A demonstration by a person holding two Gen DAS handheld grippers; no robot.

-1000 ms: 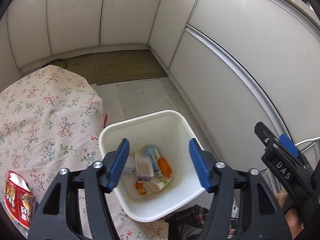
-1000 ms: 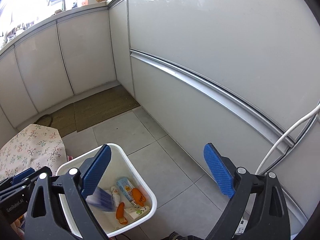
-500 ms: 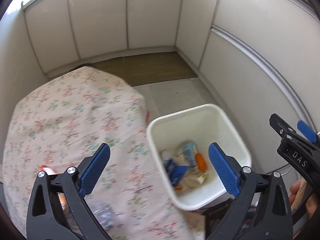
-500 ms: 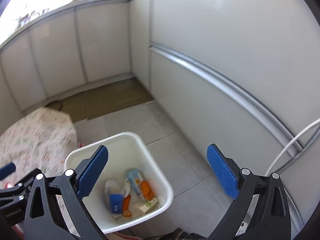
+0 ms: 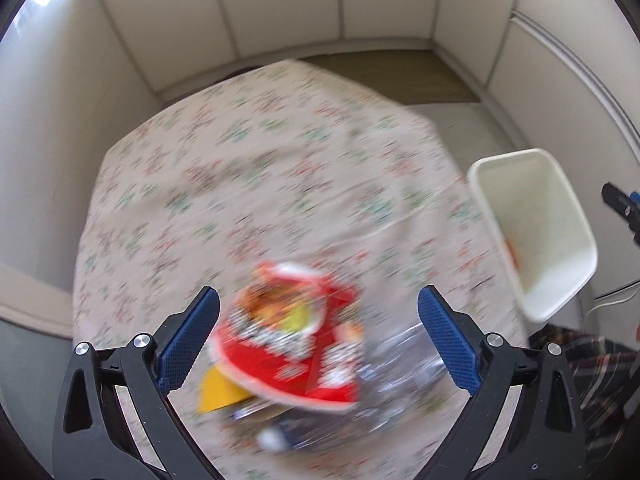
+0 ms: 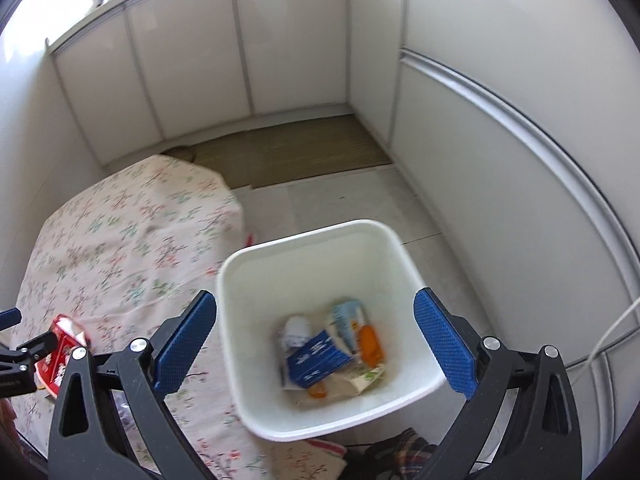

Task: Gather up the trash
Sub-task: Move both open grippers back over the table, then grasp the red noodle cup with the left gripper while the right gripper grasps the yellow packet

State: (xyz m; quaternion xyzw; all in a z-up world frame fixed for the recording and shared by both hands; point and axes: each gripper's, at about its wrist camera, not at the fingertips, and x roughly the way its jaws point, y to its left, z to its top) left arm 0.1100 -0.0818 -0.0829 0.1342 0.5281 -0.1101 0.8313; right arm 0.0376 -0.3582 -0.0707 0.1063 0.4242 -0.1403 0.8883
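My left gripper (image 5: 318, 332) is open and empty, hanging above a red snack bag (image 5: 292, 336) on the floral tablecloth (image 5: 248, 168); the view is blurred. A clear crumpled plastic piece (image 5: 396, 364) and a yellow scrap (image 5: 218, 394) lie beside the bag. My right gripper (image 6: 316, 336) is open and empty above the white bin (image 6: 320, 236), which holds a blue carton (image 6: 316, 356), an orange item (image 6: 370, 344) and other wrappers. The bin also shows at the right in the left wrist view (image 5: 556, 308). The red bag shows at the left in the right wrist view (image 6: 60, 344).
The bin stands on a tiled floor (image 6: 340, 200) right of the table. White panelled walls (image 6: 500, 140) close in behind and to the right. A brown mat (image 6: 288, 152) lies at the far wall. A white cable (image 6: 616, 324) hangs at the right.
The left gripper swung left from over the bin to over the table and the red bag. A blue carton dropped into the bin. The right gripper tilted down over the bin.
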